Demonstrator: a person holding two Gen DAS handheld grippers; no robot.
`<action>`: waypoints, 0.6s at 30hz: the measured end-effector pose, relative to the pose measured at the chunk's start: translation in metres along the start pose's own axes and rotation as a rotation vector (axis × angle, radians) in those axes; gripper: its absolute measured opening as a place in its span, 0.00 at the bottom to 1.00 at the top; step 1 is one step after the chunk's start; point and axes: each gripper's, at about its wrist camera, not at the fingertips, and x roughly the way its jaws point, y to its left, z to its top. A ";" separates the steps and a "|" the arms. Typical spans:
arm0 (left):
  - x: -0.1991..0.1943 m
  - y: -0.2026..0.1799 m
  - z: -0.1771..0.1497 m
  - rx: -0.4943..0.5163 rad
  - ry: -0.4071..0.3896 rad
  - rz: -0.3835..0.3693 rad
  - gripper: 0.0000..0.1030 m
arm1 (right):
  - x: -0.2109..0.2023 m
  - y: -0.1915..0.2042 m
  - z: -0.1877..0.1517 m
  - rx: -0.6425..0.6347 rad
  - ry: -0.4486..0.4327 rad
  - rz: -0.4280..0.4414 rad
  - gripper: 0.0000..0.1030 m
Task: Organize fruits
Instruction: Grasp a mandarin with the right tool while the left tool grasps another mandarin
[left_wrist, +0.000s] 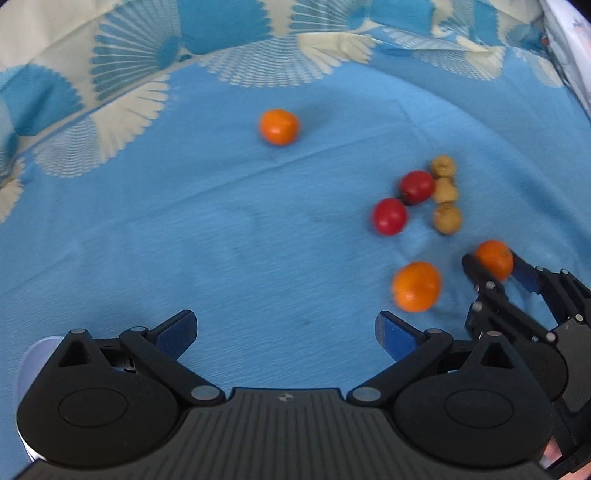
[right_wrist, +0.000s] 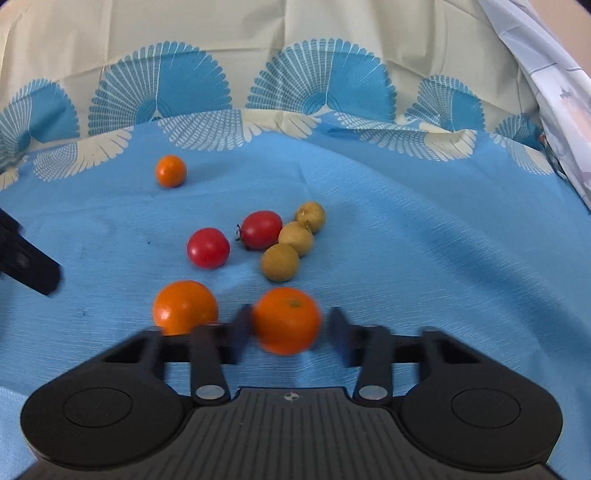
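Fruits lie on a blue cloth (left_wrist: 221, 229). My right gripper (right_wrist: 288, 332) has its jaws around an orange (right_wrist: 286, 319), with a small gap on the right side; it also shows in the left wrist view (left_wrist: 494, 259). A second orange (right_wrist: 184, 306) (left_wrist: 416, 287) lies just left of it. A third orange (right_wrist: 170, 171) (left_wrist: 279, 126) sits alone far back. Two red tomatoes (right_wrist: 208, 247) (right_wrist: 261, 229) and three brown longans (right_wrist: 280, 262) cluster in the middle. My left gripper (left_wrist: 286, 332) is open and empty over bare cloth.
The cloth has a cream and blue fan-pattern border (right_wrist: 314, 96) at the back. A pale printed fabric (right_wrist: 561, 92) hangs at the right edge. A white object (left_wrist: 27, 365) peeks out behind my left gripper's body.
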 end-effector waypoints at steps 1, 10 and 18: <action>0.002 -0.006 0.002 0.005 0.000 -0.023 1.00 | -0.002 -0.007 0.001 0.036 -0.009 -0.043 0.38; 0.050 -0.051 0.023 0.027 0.066 -0.059 1.00 | 0.005 -0.049 -0.003 0.257 0.019 -0.212 0.41; 0.048 -0.057 0.023 0.035 0.096 -0.052 0.76 | 0.006 -0.049 -0.004 0.248 0.007 -0.215 0.38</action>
